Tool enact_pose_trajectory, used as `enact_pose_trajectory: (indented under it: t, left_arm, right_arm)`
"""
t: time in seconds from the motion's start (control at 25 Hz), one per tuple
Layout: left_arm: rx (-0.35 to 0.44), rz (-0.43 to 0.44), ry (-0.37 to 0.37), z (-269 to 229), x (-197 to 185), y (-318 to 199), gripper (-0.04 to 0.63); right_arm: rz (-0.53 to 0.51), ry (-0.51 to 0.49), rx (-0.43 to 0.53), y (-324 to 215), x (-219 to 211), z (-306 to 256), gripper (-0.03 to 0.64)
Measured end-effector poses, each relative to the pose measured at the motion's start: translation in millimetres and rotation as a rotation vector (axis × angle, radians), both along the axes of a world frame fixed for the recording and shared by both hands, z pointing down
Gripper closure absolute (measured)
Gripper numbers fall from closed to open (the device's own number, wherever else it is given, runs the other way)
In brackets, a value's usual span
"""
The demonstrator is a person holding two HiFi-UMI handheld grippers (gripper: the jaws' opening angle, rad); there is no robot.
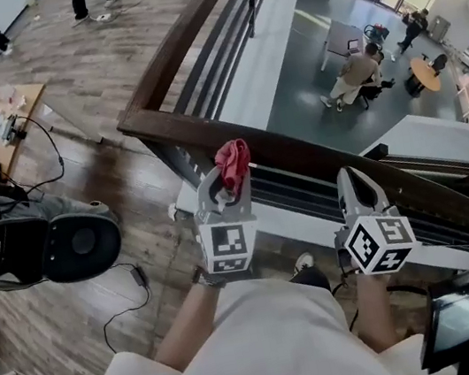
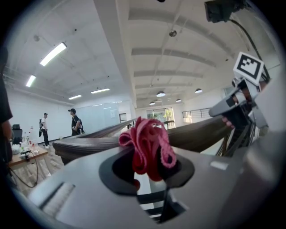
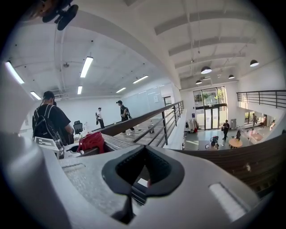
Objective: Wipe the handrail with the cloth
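Nearest the person, the left gripper [image 1: 224,200] is clamping a bunched red cloth [image 1: 233,163] between its jaws, the wad standing proud of the pads [image 2: 117,172] in the left gripper view. Beside it, the right gripper [image 1: 353,185] is hovering with its jaws drawn together on nothing, low on the near side of the rail. Just beyond both, the dark wooden handrail [image 1: 302,161] is running across from a corner at the left; the cloth is sitting at its near upper edge, though whether it is actually pressing on the wood cannot be told. Farther off, past the rail, the lower floor [image 1: 301,54] is lying open, with a seated person [image 1: 357,78] at a table down there. Likely risk: only a crumpled knot of cloth is showing, so a sideways drag along the wood could be pulling it out of the jaws and over the edge onto the level below. A second risk: with so little fabric in front, the hard jaw tips could be scraping the rail instead of the cloth wiping it.
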State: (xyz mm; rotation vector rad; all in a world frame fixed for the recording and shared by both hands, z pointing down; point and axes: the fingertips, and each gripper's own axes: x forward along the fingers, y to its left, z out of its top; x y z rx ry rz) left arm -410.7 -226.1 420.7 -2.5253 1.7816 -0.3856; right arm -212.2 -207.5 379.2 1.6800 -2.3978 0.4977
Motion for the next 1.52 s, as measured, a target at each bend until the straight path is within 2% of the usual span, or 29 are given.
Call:
enact_pose_trajectory:
  t: [0.28,0.64,1.0,1.24,1.52]
  left_arm:
    - [-0.029,0.018,0.017,6,5,5,0.474]
    - [-0.023,0.062,0.032,8,29,11,0.472]
    - [-0.03,0.072,0.044,10,24,7,0.472]
    - [-0.024,0.107,0.031,8,24,7,0.472]
    - [-0.023,0.114,0.029,7,26,10,0.472]
  right_arm:
    - [0.03,-0.005,-0.014,6,8,12,0.614]
    - [0.031,0.001,-0.02,9,15,14,0.614]
    - [0.029,0.008,-0.022,2,8,13,0.614]
    - [0.09,-0.011,-0.021,3,12,17,0.614]
    - [0.103,-0.019,-0.033,8,12,21,0.614]
